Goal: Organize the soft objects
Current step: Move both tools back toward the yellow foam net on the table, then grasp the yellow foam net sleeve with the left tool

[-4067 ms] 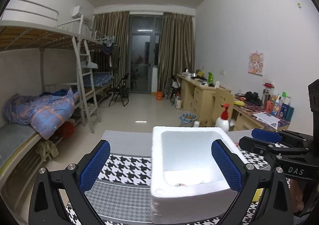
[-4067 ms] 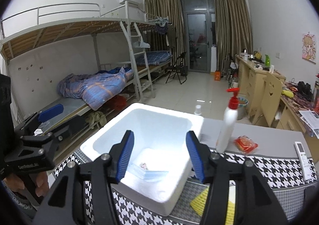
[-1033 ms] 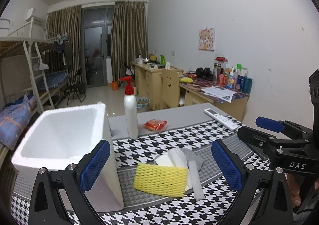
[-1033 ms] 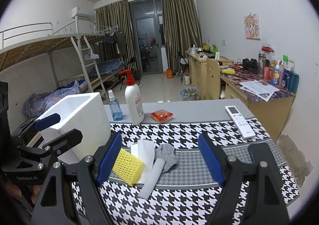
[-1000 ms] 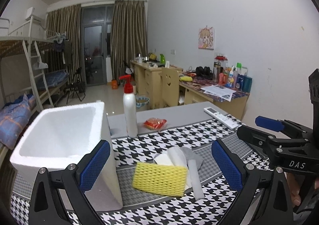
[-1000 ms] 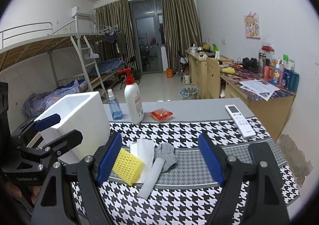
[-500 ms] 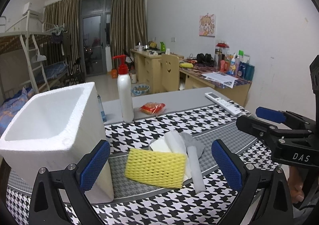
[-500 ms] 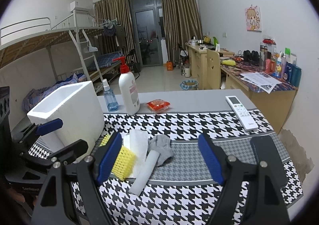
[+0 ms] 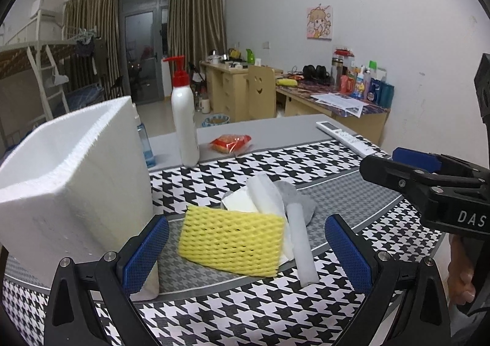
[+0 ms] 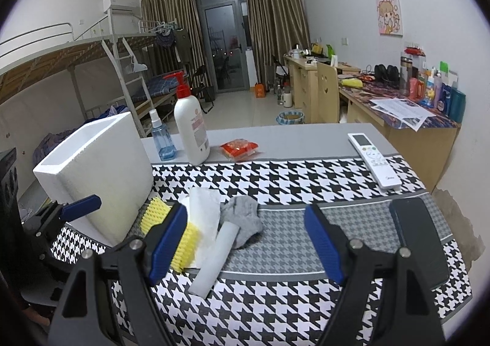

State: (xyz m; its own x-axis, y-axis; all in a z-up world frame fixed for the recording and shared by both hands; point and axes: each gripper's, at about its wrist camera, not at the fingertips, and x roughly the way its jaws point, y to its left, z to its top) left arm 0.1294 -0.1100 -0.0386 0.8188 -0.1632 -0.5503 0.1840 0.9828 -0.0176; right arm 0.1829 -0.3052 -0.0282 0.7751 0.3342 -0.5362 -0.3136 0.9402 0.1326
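- Left wrist view: we see the left gripper (image 9: 245, 249) with jaws spread wide and nothing between the blue pads, hanging above the houndstooth cloth (image 9: 275, 309).
- Straight ahead of it lies the pile of soft objects. The yellow foam net (image 9: 229, 243) is nearest, lying flat on the grey band of the cloth.
- Behind the net we note a folded white sheet (image 9: 265, 195), a white foam roll (image 9: 301, 249) running toward the camera, and a grey sock (image 9: 298, 200) (partly under the roll).
- The white foam box (image 9: 70, 174) stands upright just left of the pile, open side up; from here we cannot see what is inside.
- Right wrist view: the right gripper (image 10: 246, 241) is likewise released, jaws wide apart and empty, above the cloth just in front of the sock (image 10: 245, 222).
- Its left pad hides part of the net (image 10: 186, 241); the roll (image 10: 214, 260) lies between the pads in the picture, but no pad touches it.
- Also on the table (image 10: 291, 134) (far side): a pump bottle (image 10: 191, 125), a small spray bottle (image 10: 162, 137), a red snack packet (image 10: 240, 148), a remote control (image 10: 373, 160). A dark phone (image 10: 419, 241) lies on the cloth at right.
- A person's fingers (image 9: 461, 278) show at the right gripper's handle in the left view.
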